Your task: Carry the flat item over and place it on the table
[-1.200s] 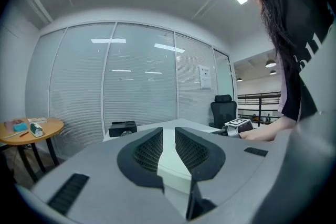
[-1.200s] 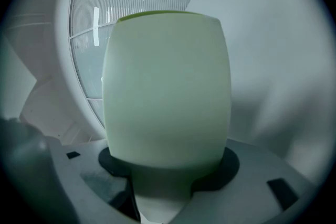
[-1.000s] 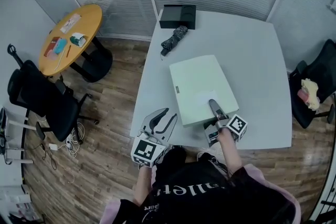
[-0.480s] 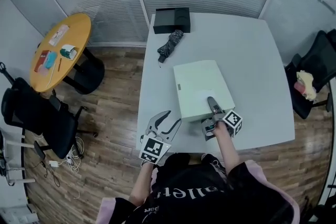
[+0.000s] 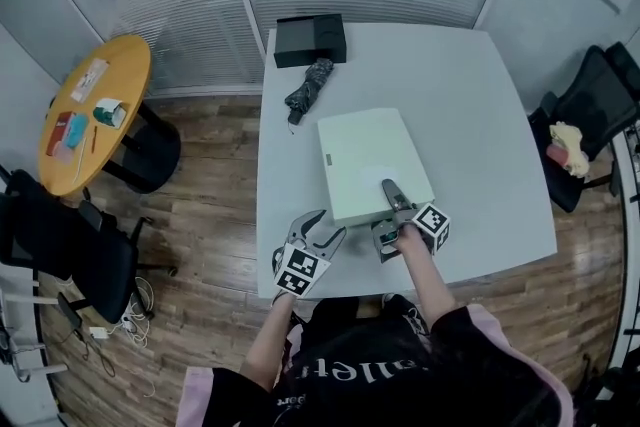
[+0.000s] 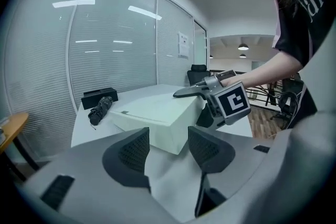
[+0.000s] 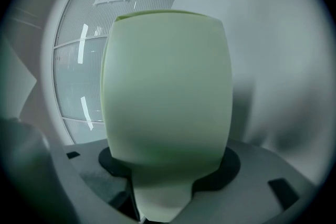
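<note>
I see the right gripper (image 5: 388, 215) clamping the green box (image 5: 365, 160), apparently resting at the table's (image 5: 480, 115) near edge; the left gripper (image 5: 325, 227) has just been opening and is empty.

shirt lettering (image 5: 343, 372), upside down, unreadable

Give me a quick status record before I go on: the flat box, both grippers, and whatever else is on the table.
item: pale green flat box, lying on the grey table
right gripper: closed on the near edge of the pale green flat box, one jaw lying on its top
left gripper: left of the item, apart from it; jaws apart and just been opening, nothing between them
other things: folded umbrella and black box near the far edge, both apart from the item
</note>
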Action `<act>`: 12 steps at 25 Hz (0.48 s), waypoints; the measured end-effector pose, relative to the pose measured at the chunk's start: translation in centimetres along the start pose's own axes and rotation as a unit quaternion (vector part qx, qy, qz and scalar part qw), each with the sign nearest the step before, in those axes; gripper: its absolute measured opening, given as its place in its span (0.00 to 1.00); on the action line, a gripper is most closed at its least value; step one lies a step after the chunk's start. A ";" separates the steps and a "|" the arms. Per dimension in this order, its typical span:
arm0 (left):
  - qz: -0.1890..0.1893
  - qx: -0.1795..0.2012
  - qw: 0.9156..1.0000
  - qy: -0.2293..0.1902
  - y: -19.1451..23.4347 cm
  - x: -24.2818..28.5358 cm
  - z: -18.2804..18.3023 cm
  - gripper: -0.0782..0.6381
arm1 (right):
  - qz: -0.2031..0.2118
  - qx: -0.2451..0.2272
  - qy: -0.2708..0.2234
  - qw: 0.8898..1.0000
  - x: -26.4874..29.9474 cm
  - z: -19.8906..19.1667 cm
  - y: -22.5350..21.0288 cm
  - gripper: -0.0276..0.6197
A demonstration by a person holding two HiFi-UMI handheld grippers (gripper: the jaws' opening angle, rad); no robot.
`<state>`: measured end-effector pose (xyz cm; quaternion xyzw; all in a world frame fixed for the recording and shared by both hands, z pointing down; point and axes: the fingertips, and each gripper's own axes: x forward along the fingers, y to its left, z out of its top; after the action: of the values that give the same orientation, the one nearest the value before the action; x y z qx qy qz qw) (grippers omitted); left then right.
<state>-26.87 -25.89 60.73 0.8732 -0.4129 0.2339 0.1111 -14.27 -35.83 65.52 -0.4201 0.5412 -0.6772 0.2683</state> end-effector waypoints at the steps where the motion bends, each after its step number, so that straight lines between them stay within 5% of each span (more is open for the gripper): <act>1: 0.002 -0.004 1.000 0.006 0.2 0.4 -0.4 0.43 | 0.000 0.000 0.003 1.000 0.1 -0.1 0.0 0.48; 8: -0.019 -0.061 0.998 0.009 0.7 2.0 -1.9 0.49 | -0.002 -0.002 0.018 1.000 -0.1 -0.2 -0.6 0.48; 12: -0.027 -0.057 0.998 0.015 -0.1 2.8 -1.8 0.49 | -0.003 -0.003 0.020 1.000 -0.1 0.2 -1.0 0.49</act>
<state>-25.81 -27.06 63.68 0.8726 -0.4004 0.2199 0.1728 -13.95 -35.58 66.47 -0.4093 0.5474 -0.6845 0.2537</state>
